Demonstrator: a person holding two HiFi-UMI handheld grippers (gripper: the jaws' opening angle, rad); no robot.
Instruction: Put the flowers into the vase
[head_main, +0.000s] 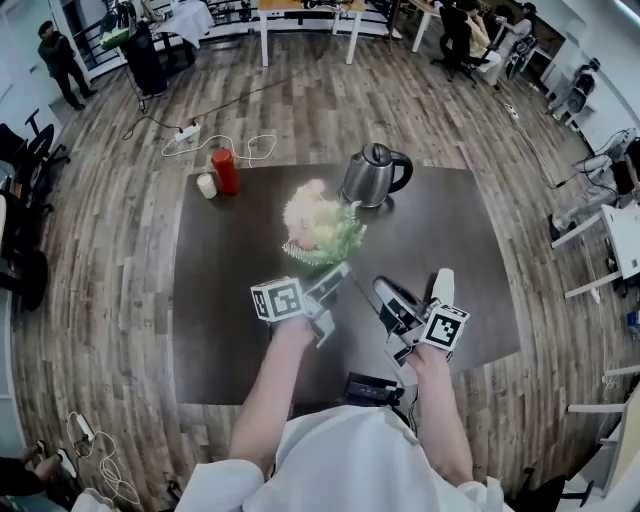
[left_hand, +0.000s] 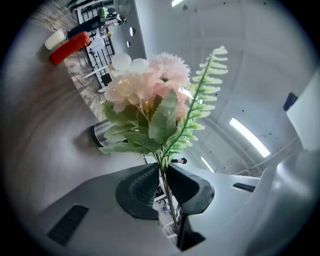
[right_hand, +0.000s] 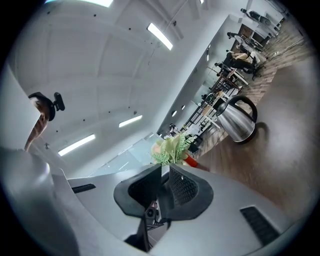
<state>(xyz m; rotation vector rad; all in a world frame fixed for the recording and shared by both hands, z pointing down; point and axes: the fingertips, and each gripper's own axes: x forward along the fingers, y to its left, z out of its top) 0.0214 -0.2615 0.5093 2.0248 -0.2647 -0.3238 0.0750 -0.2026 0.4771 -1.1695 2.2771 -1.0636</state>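
A bunch of pale pink and cream flowers with green fern leaves hangs above the middle of the dark table. My left gripper is shut on its thin stem just below the leaves. In the left gripper view the flowers stand straight ahead, with the stem pinched between the pads of the left gripper. My right gripper is beside it on the right, shut and holding nothing. In the right gripper view the right gripper points past the flowers toward a steel kettle.
The steel kettle stands at the table's far edge behind the flowers. A red bottle and a small cream cylinder stand at the far left corner. Cables and a power strip lie on the wooden floor beyond. People and desks are further back.
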